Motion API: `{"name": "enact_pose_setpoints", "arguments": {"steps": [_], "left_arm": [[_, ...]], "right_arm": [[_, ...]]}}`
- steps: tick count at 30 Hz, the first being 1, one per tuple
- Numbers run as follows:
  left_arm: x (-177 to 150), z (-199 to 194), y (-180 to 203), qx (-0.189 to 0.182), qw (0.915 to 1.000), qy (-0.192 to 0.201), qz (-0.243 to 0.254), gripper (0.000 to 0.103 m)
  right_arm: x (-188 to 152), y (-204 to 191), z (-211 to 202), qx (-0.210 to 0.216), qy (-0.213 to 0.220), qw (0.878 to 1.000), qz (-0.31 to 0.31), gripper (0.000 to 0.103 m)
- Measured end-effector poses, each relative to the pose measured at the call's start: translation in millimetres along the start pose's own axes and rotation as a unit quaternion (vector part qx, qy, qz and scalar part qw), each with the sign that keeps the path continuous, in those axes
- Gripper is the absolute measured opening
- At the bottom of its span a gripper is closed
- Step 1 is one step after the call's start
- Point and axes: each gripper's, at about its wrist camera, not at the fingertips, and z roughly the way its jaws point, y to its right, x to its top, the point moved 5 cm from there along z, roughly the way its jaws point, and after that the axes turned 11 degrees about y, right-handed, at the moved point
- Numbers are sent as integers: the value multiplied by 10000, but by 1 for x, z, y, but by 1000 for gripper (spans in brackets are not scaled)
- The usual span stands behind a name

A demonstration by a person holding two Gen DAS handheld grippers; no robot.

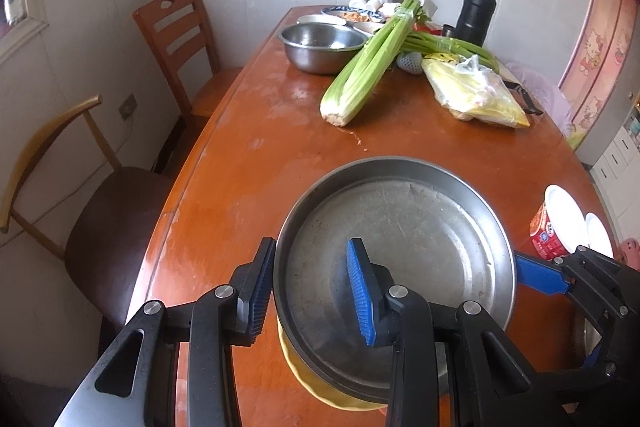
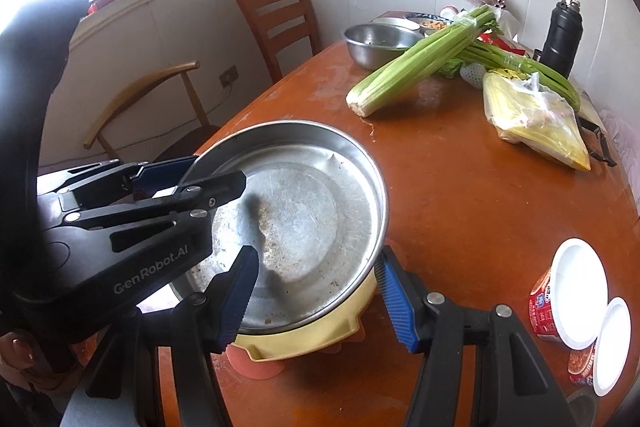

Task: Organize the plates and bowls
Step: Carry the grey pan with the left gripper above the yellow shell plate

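Near the table's (image 1: pixel 248 147) front edge, the steel pan (image 1: pixel 400 239) sits atop a yellow bowl (image 2: pixel 320 331), with the left gripper (image 1: pixel 312 291) and right gripper (image 2: pixel 316 299) each clamped across its rim.

Orange table (image 1: pixel 256 155), celery (image 1: pixel 372 63), steel bowl (image 1: pixel 320 47)
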Motion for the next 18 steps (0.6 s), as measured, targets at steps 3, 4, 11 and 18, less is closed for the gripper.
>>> {"name": "enact_pose_setpoints", "arguments": {"steps": [3,4,11,18], "left_arm": [[-6,4,-4,17,10000,-56,-30,36],[-8,5,-4,12,10000,-80,-43,36],[-16,10,-8,38,9998,-160,-87,36],[-22,16,-11,63,9997,-236,-92,36]], "right_arm": [[-4,-3,6,13,-87,10000,-40,60],[-4,-3,8,14,-107,9999,-46,60],[-11,-6,21,30,-271,9996,-99,60],[-13,-7,29,20,-340,9993,-133,60]]}}
